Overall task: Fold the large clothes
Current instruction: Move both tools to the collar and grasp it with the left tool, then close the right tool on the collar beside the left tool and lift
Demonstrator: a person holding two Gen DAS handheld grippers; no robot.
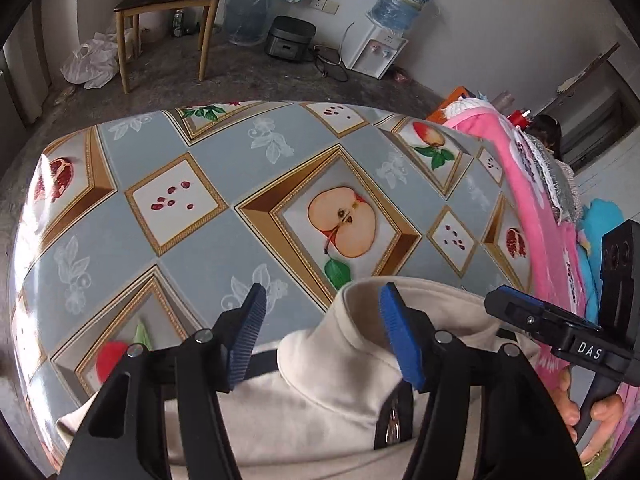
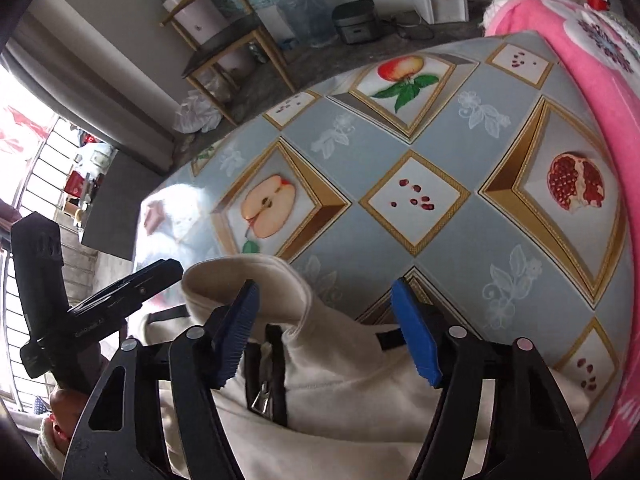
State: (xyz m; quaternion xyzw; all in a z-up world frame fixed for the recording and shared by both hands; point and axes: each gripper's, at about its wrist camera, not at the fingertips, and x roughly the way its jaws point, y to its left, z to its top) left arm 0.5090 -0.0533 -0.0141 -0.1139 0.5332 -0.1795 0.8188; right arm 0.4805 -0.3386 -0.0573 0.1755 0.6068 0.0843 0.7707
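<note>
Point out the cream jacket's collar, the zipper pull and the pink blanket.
Collar (image 1: 360, 308), left wrist view: the raised cream fold between the blue pads.
Zipper pull (image 2: 261, 398), right wrist view: the metal tab on the black zip.
Pink blanket (image 2: 568, 48), right wrist view: its plain pink edge.

The garment (image 1: 320, 392) lies at the near edge of the table (image 1: 208, 236), a blanket (image 1: 532, 216) along its right side, a chair (image 1: 168, 12) standing beyond.

Cream jacket (image 1: 320, 396), grey fruit-print tablecloth (image 1: 208, 248), pink blanket (image 2: 592, 64).
</note>
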